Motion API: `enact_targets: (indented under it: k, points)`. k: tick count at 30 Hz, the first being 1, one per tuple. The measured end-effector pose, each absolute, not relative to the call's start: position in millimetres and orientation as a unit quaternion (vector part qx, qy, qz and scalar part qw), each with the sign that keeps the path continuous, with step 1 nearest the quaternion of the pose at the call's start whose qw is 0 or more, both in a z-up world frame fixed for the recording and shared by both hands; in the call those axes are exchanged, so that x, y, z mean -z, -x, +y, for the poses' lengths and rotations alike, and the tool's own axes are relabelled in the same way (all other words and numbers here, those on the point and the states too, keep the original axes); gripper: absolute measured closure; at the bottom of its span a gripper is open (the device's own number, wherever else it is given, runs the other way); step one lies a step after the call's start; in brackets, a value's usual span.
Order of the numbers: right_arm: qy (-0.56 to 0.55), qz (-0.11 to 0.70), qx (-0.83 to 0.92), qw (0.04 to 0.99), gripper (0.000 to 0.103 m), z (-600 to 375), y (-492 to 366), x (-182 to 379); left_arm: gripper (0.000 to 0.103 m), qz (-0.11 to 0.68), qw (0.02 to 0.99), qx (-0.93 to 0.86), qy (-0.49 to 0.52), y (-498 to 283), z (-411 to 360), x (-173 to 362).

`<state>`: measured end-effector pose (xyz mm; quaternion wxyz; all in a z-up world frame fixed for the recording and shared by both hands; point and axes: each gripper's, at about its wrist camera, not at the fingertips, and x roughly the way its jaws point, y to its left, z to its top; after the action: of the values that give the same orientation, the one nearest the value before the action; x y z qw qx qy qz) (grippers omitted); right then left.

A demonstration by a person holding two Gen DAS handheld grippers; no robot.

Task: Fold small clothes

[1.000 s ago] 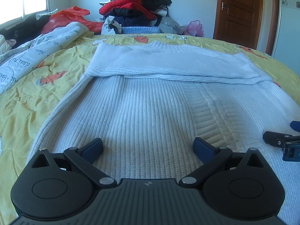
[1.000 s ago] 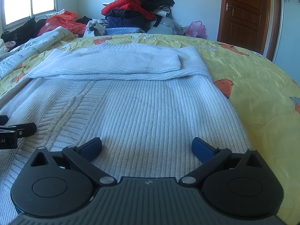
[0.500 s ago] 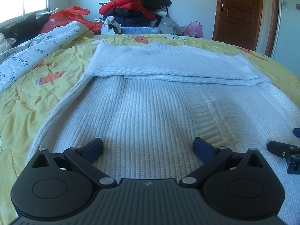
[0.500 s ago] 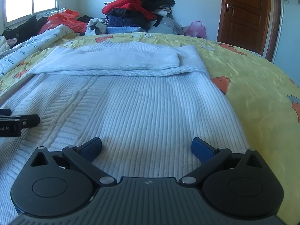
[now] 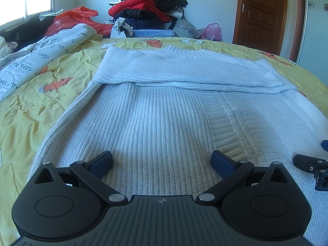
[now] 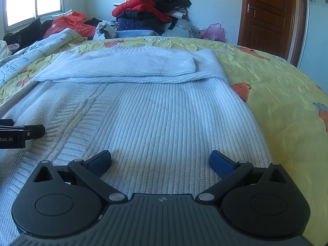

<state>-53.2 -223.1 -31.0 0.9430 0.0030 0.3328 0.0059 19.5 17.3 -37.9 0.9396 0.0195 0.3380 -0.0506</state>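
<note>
Near the hem of the white sweater [image 5: 164, 112], I hold the left gripper [image 5: 162, 160] and right gripper [image 6: 160, 158] spread wide and empty, so pinching only the top knit layer could drag the folded sleeves [image 6: 123, 65] askew

The flat sweater [image 5: 164, 119] leaves open room at 12 o'clock, up to its folded sleeves [image 5: 184, 73]. The right gripper [image 5: 311, 164] blocks the left one's 3 o'clock. The quilt [image 5: 30, 65] lies at 10 o'clock.

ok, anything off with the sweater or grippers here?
Nothing stands out. The white knit sweater lies flat on the yellow quilt, sleeves folded across the chest; left gripper and right gripper are open over its hem.
</note>
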Motion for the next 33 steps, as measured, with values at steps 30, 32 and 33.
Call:
enact_targets:
  k: [30, 32, 33]
  points:
    - [-0.003, 0.333, -0.006, 0.943, 0.002, -223.0, 54.1, 31.4, 0.0, 0.338, 0.94, 0.038, -0.029, -4.3, 16.0, 38.4]
    - [-0.003, 0.333, -0.006, 0.943, 0.002, -224.3, 53.6, 30.7, 0.0, 0.338, 0.94, 0.039, -0.027, -2.6, 17.1, 38.4]
    - [-0.003, 0.333, -0.006, 0.943, 0.002, -224.2, 53.5, 30.7, 0.0, 0.338, 0.94, 0.039, -0.026, -1.6, 17.6, 38.3]
